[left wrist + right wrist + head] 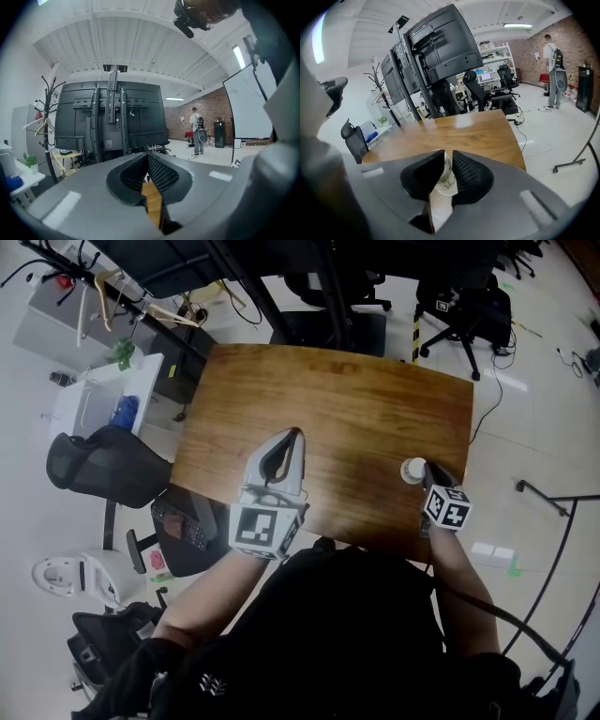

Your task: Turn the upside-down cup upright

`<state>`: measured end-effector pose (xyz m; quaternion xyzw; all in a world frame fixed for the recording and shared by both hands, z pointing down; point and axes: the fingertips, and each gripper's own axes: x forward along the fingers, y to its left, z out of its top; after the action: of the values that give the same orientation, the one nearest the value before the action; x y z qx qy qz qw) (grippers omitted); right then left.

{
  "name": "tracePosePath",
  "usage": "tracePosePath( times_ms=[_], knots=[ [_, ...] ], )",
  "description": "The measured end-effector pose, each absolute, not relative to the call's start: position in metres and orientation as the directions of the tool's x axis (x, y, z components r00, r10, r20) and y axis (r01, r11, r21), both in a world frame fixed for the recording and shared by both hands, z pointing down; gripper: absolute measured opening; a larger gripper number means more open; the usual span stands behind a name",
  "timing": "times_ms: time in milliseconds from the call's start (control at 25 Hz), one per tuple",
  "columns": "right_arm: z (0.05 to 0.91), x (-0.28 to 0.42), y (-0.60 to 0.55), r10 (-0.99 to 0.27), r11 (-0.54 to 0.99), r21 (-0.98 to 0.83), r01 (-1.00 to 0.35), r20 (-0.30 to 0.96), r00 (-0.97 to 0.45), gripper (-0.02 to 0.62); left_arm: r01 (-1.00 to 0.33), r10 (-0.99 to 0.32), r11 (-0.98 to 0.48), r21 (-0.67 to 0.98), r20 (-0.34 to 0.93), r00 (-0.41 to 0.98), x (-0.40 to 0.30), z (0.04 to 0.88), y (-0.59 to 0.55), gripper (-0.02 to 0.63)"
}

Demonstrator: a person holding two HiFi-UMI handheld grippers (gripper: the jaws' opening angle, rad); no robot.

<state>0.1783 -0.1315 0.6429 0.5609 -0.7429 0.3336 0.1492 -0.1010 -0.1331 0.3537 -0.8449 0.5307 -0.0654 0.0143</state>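
The wooden counter point(356, 399) is filling the middle of the head view, bare apart from the two tools and one small cup. The left tool point(297, 433) is hovering over the counter's middle-left part, pointing toward the top of the frame. Its jaws are clenched tip to tip on nothing, with only a sliver of wood showing behind them in the left gripper view, so it is taking no part in the work. The right tool point(426, 471) is reaching in from the lower right of the frame and angling downward toward the counter's right part, not far from its near edge. The cup point(411, 471) is sitting right at this tool's tips, showing from above as a pale round. In the right gripper view the cup point(443, 180) is standing between the jaws, tilted, with the pads looking pressed against its patterned wall, so the right tool is grasping the cup. Neither view is showing plainly whether the mouth or the base is facing up. Judging from the grip and the tilt, the turn is under way rather than finished. What is remaining is to bring the cup mouth-up, stand it on the counter and let go.
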Motion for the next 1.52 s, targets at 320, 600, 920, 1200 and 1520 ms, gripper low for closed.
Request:
tracePosePath(
  times_ms=[320, 600, 920, 1200, 1520],
  knots=[
    [0.629, 0.181, -0.129, -0.751, 0.233, -0.144, -0.962, 0.602, -0.272, 0.021, -0.89, -0.892, -0.449, -0.082, 0.108, 0.44, -0.092, 0.355, -0.138, 0.0],
    [0.617, 0.185, -0.125, -0.746, 0.32, 0.207, -0.925, 0.657, -0.111, 0.021, -0.872, -0.874, -0.483, -0.075, 0.097, 0.476, -0.08, 0.357, -0.14, 0.0],
    [0.624, 0.111, -0.119, -0.691, 0.488, 0.206, -0.848, 0.685, -0.232, 0.028, -0.875, -0.877, -0.477, -0.083, 0.109, 0.468, -0.096, 0.357, -0.145, 0.0],
    [0.65, 0.086, -0.116, -0.644, 0.503, 0.13, -0.855, 0.716, -0.27, 0.031, -0.879, -0.882, -0.467, -0.097, 0.128, 0.454, -0.108, 0.357, -0.142, 0.0],
    [0.656, 0.081, -0.116, -0.642, 0.505, 0.029, -0.862, 0.68, -0.354, 0.016, -0.893, -0.895, -0.439, -0.097, 0.132, 0.426, -0.12, 0.356, -0.141, 0.0]
  ],
)
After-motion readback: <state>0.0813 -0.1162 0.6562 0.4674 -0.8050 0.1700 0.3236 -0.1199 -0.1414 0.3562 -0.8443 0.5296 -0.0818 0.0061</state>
